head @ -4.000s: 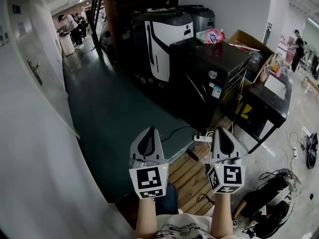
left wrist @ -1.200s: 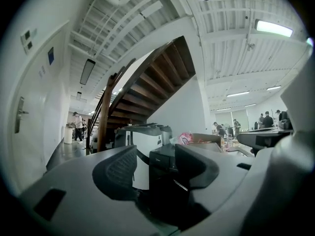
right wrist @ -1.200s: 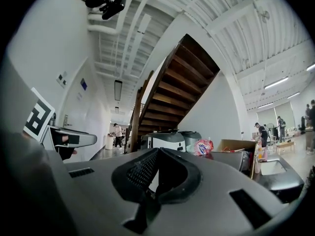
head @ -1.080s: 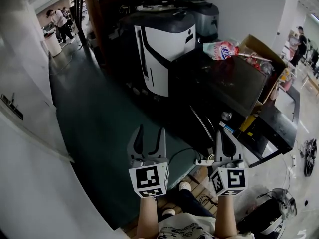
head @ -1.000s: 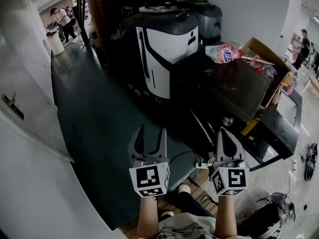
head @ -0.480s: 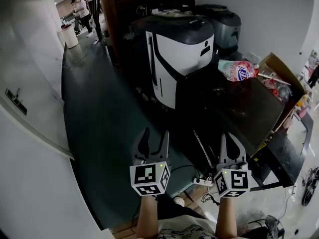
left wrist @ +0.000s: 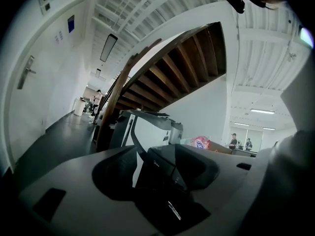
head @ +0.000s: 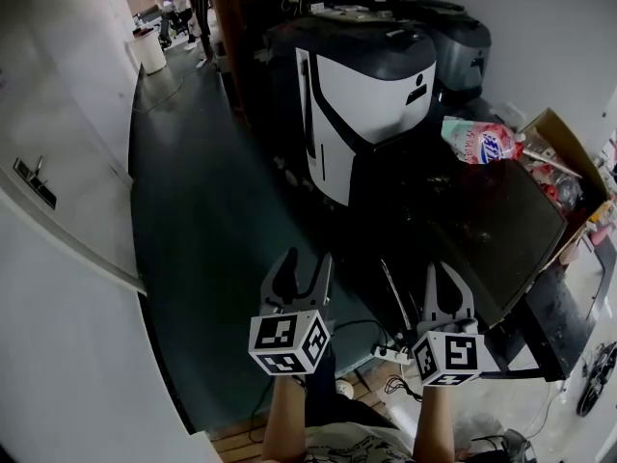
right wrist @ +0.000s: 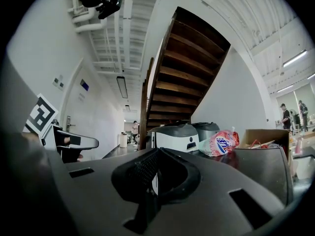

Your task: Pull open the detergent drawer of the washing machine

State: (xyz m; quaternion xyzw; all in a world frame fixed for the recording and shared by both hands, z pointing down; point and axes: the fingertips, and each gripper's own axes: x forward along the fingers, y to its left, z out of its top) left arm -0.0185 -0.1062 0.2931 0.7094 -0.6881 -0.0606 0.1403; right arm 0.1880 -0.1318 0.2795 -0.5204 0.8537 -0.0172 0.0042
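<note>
Both tongs have travelled forward since a moment ago, and the black washing machine [head: 482,220] now sits closer in front of you, right of centre, with its dark front panel facing the green floor [head: 202,191]. Your left tongs [head: 303,263] stand wide open with nothing gripped; in the left gripper view the machine's upper front shows through the gap, well apart from the tips. Your right tongs [head: 445,276] are drawn together to a bare sliver and hold nothing. By my reading you are only on the approach: nothing touches the machine, and no drawer can be seen pulled out. The drawer itself is lost in the shadowed front, so you have yet to find its handle, reach it, close on it and pull. As for writing, a small pale mark on the machine's front is too tiny to read. The pink and white bag [head: 479,143] on the far edge of its top carries blue lettering I cannot make out. The cubes on your tongs show only black and white square patterns.
</note>
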